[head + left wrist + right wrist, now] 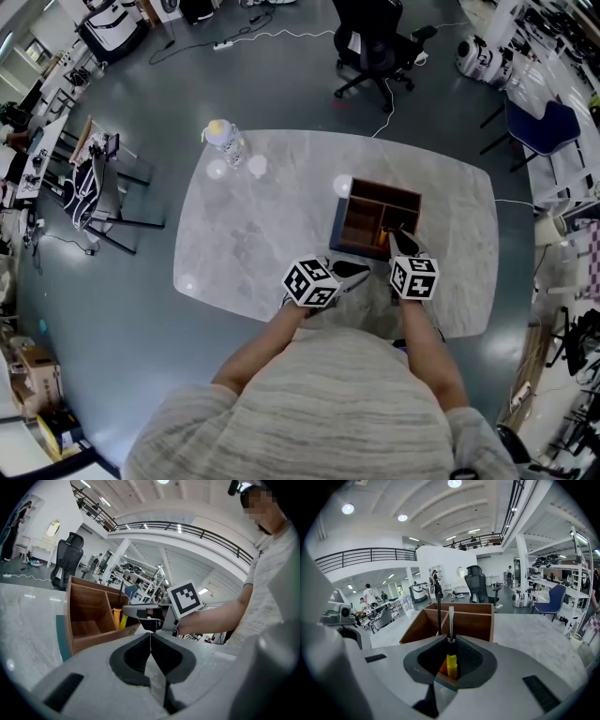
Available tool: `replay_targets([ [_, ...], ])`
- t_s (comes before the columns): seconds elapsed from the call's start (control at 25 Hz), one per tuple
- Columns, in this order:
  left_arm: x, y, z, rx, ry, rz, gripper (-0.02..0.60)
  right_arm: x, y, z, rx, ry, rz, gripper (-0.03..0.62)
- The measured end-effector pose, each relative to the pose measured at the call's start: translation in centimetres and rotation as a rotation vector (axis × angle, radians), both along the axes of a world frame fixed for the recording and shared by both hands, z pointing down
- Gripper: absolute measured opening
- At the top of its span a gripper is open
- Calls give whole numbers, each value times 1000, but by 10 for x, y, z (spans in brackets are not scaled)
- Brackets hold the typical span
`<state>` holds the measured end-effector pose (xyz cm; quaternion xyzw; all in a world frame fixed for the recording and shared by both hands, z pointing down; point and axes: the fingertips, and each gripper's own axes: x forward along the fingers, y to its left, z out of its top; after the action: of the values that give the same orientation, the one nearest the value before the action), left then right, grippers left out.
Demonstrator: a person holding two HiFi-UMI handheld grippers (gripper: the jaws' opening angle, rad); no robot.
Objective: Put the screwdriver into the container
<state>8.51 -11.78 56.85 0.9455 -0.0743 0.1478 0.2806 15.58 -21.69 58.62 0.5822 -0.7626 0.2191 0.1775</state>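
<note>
The wooden container [377,217], an open box with dividers, stands on the marble table [253,234]. My right gripper [401,242] reaches over its near right corner. In the right gripper view that gripper [449,641] is shut on the screwdriver [451,663]: the yellow handle sits between the pads, low behind the box's front wall, with the pale shaft pointing up. An orange handle with a black shaft [439,605] stands right beside it. My left gripper [352,271] hovers just left of the right one, shut and holding nothing [150,637]. The left gripper view shows the container [89,616] and the yellow handle [121,618] inside it.
A teal mat [335,225] lies under the container. A small bottle [224,136] and two round white objects [217,170] [257,166] are at the table's far left. Another white object [343,185] lies behind the box. An office chair [375,47] stands beyond the table.
</note>
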Motion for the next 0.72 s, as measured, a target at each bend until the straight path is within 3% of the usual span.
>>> replay_targets([
  [0.72, 2, 1, -2, 7, 9, -2, 14, 2, 11, -6, 6, -60, -1, 63],
])
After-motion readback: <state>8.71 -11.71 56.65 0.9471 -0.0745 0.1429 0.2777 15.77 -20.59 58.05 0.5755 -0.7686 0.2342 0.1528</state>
